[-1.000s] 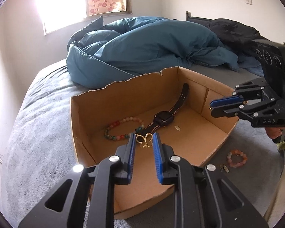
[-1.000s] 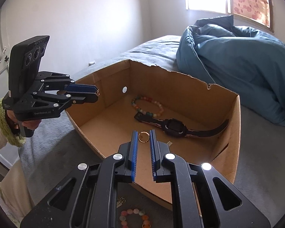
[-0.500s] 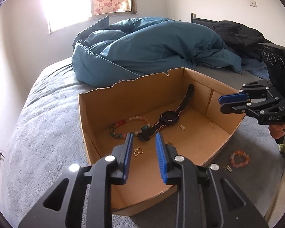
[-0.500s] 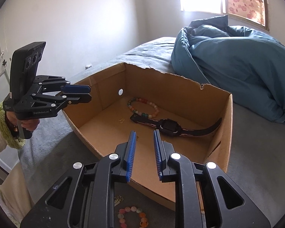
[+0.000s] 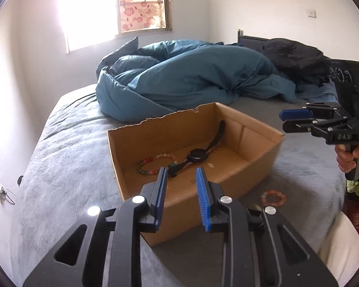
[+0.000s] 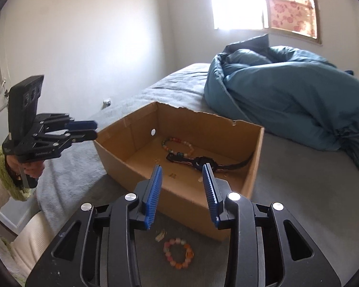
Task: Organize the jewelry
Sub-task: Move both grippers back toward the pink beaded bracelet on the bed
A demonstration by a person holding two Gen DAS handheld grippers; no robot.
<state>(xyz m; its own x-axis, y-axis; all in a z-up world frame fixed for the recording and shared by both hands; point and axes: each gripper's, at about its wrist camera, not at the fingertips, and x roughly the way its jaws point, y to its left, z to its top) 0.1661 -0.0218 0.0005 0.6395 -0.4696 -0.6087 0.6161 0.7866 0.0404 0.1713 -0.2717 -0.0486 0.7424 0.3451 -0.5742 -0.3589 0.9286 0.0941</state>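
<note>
- Left tongs [image 5: 180, 184] are spread a little with nothing between the pads; they hang over the near wall of the box [image 5: 179, 203]
- Right tongs [image 6: 183, 186] are spread wider, having just been opening, and are also empty, poised above the box's near edge
- In the box lie a bead bracelet [image 6: 178, 146], a watch [image 6: 204, 161] and some tiny gold pieces [image 6: 172, 174] on the cardboard floor
- A pink bracelet [image 6: 178, 254] is on the bed [image 6: 287, 191] just outside the box, beside a small pale charm [image 6: 161, 235]; both look yet to be put away
- Risk: the charm is small and flat on soft bedding, so the pads could close on fabric and miss it or drag the cover
- Risk: the bracelet is a loose loop; a pinch on one bead might let it swing and slip off before it clears the box wall
- Risk: either tongs coming low may knock the light box, which could slide on the bedding and scatter the gold bits
- Risk: the two tongs work close together, so reaching for the same piece could make them collide
</note>
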